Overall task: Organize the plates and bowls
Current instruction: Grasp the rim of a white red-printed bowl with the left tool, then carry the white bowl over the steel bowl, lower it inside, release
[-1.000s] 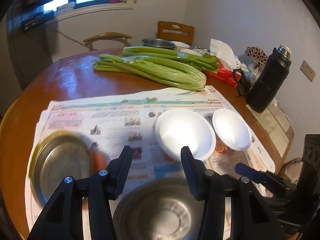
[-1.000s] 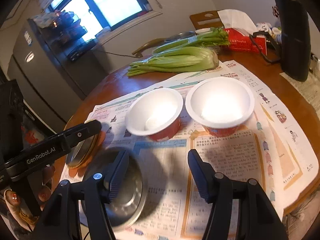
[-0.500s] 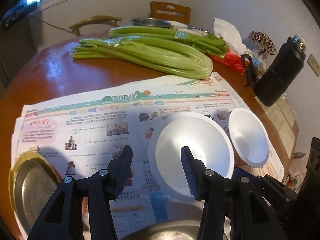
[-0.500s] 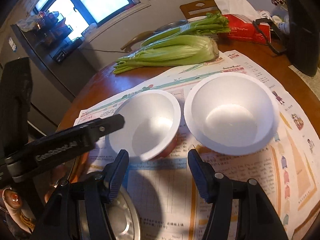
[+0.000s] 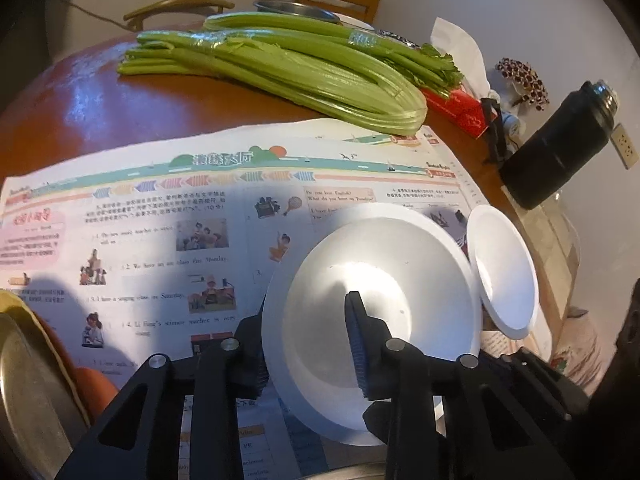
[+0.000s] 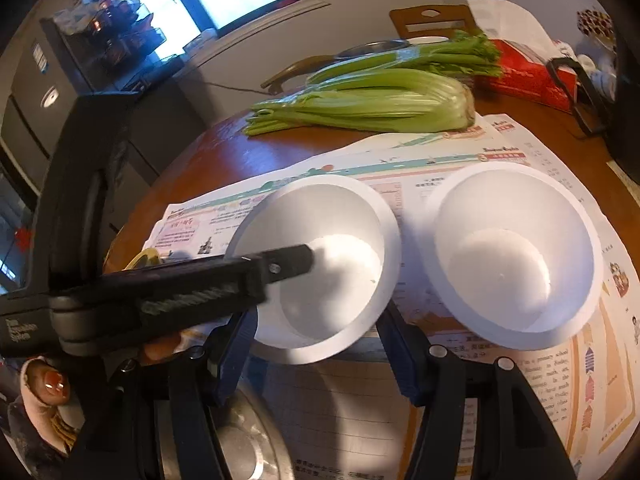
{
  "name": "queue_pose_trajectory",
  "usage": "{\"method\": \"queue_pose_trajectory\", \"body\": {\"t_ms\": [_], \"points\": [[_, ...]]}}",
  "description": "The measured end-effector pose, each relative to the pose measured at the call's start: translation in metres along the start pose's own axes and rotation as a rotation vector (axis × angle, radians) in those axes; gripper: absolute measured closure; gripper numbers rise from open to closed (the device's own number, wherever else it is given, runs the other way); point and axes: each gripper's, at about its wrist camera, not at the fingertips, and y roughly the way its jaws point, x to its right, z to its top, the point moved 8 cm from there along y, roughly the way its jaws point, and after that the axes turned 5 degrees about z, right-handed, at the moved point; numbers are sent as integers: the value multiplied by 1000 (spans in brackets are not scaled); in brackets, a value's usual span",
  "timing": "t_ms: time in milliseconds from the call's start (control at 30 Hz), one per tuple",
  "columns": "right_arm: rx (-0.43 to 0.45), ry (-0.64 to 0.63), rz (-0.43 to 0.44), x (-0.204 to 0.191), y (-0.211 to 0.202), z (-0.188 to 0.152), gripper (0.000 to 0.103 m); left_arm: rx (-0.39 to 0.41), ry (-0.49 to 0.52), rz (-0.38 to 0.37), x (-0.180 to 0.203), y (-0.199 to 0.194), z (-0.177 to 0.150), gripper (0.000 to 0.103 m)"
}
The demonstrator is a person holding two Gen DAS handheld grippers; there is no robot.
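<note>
Two white foam bowls stand on a newspaper (image 5: 160, 220). My left gripper (image 5: 304, 320) is closing on the near rim of the left white bowl (image 5: 400, 264), one finger (image 5: 356, 340) inside and the other hidden behind the wall; the bowl sits tilted. The right wrist view shows that inner finger (image 6: 288, 264) reaching into the same bowl (image 6: 340, 280). The second white bowl (image 5: 504, 276) (image 6: 504, 256) stands just to its right. My right gripper (image 6: 320, 344) is open below the left bowl's near edge, gripping nothing.
A steel bowl (image 6: 240, 448) lies near the front, under my right gripper. A steel plate (image 5: 24, 400) sits at the left edge. Celery (image 5: 300, 68) lies across the back of the round wooden table (image 5: 80, 100). A black flask (image 5: 560, 148) and red tissue box (image 5: 460, 108) stand at the right.
My left gripper moved forward and down over the left white bowl and narrowed onto its rim, tilting the bowl. My right gripper came forward toward the bowls, its fingers as wide as before.
</note>
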Motion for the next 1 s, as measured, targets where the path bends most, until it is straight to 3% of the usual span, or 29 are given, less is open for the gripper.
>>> {"method": "queue_pose_trajectory", "body": {"t_ms": [367, 1000], "points": [[37, -39, -20, -14, -15, 5, 41, 62, 2, -23, 2, -33, -2, 70], [109, -149, 5, -61, -57, -6, 41, 177, -2, 10, -2, -102, -25, 70]]}}
